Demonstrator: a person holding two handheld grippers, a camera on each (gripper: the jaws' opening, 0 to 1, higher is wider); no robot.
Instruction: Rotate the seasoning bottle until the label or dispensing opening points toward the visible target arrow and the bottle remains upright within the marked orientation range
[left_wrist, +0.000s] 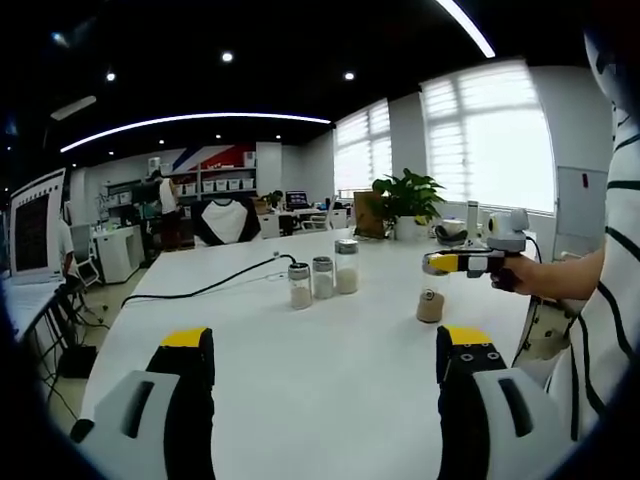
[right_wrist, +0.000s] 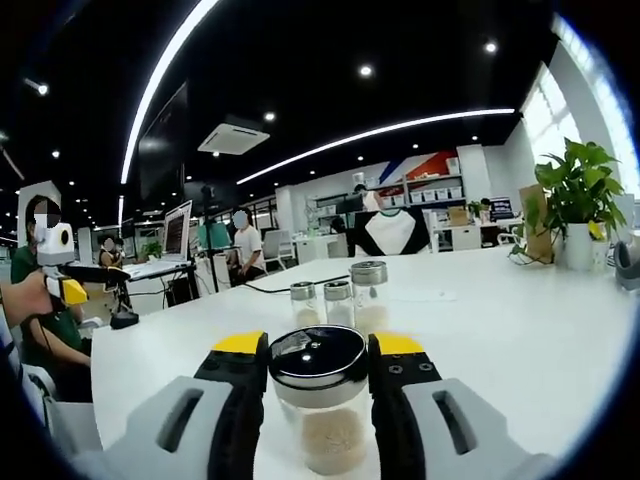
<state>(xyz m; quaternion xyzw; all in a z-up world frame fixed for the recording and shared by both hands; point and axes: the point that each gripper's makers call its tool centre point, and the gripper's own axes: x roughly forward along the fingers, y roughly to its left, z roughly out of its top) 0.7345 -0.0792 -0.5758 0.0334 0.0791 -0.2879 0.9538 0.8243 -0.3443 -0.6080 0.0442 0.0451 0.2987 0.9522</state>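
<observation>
The seasoning bottle (right_wrist: 320, 400), clear glass with a black lid and pale grains at its bottom, stands upright on the white table (right_wrist: 520, 330). It sits between the jaws of my right gripper (right_wrist: 318, 350), which flank the lid closely. In the left gripper view, the right gripper (left_wrist: 436, 263) hangs level just above the bottle (left_wrist: 430, 306), with a small gap over the lid. My left gripper (left_wrist: 325, 350) is low over the table, jaws wide apart with nothing between them. No arrow or marking shows on the table.
Three taller jars (left_wrist: 323, 277) stand in a row mid-table, straight ahead beyond the bottle (right_wrist: 340, 295). A black cable (left_wrist: 200, 290) runs across the table behind them. A potted plant (left_wrist: 405, 200) stands at the far end. People sit at desks (right_wrist: 240, 250) beyond.
</observation>
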